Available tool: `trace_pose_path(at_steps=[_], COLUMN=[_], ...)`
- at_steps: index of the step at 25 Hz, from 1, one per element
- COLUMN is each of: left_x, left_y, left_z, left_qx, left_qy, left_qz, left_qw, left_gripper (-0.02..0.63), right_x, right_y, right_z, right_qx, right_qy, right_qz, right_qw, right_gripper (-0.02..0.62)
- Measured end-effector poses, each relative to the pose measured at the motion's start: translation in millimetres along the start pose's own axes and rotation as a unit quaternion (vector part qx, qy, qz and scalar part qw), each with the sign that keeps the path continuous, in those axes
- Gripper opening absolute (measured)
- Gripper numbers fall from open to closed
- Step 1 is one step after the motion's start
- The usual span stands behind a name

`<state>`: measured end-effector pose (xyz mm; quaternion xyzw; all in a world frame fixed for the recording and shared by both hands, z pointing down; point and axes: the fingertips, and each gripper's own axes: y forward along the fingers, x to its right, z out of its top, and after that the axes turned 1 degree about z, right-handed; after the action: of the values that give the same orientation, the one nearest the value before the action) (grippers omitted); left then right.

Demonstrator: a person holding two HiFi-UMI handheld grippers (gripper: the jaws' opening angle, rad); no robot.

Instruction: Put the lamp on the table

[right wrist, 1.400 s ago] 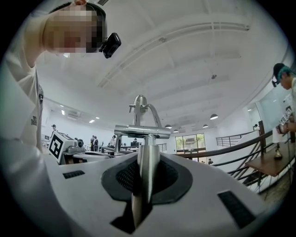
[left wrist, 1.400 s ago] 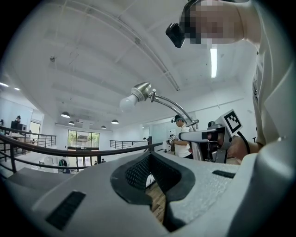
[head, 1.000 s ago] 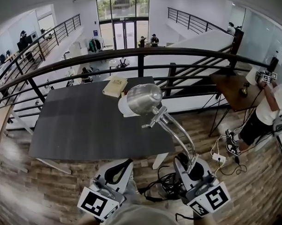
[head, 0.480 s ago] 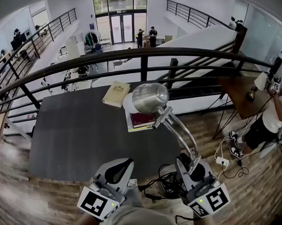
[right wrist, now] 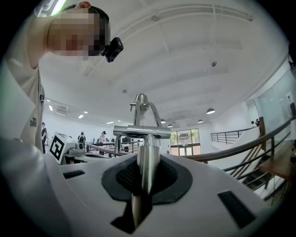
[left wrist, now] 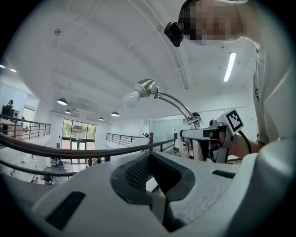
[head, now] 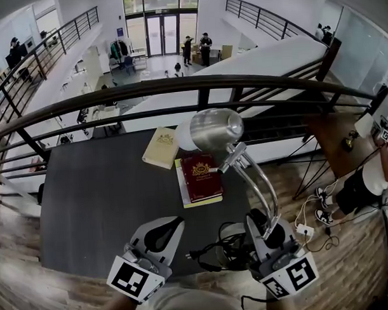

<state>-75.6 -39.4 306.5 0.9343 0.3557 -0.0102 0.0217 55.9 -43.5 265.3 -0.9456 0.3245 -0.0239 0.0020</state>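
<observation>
The lamp has a chrome shade [head: 216,128], a white bulb [left wrist: 131,98] and a curved chrome neck [head: 262,187]. My right gripper [head: 268,230] is shut on its upright stem [right wrist: 147,164], with the round base [head: 230,244] and black cord hanging just below. The shade hangs over the dark table [head: 94,205], above the books. At the table's near edge my left gripper [head: 161,230] is shut with nothing in it; its jaws [left wrist: 149,157] show empty. The right gripper [left wrist: 208,135] also appears in the left gripper view.
A tan book [head: 161,148] and a red book [head: 201,176] on a yellow one lie on the table's right half. A black railing [head: 179,85] runs behind it. At right are a small wooden table [head: 336,130], a person [head: 372,170], and a power strip [head: 304,228].
Both grippers and the lamp have moved forward to the table, whose near edge now lies under them. The red book has come out from under the shade.
</observation>
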Motion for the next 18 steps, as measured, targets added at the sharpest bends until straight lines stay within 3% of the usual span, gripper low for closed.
trace_pose_path(at_steps=[8,18], left_x=[-89,-133], left_y=[27,40], left_z=[11,19], left_qx=[0.007,0.008], left_qy=[-0.015,-0.018], left_qz=[0.004,0.013], left_qw=[0.9999,0.9997], left_gripper=[0.005,0.005], right_x=[23,25], right_y=[92,148], right_z=[12,10], right_qx=[-0.001,-0.020], right_qy=[0.000,0.003], right_qz=[-0.012,0.020], right_qw=[1.000,1.000], right_gripper=[0.044,0.044])
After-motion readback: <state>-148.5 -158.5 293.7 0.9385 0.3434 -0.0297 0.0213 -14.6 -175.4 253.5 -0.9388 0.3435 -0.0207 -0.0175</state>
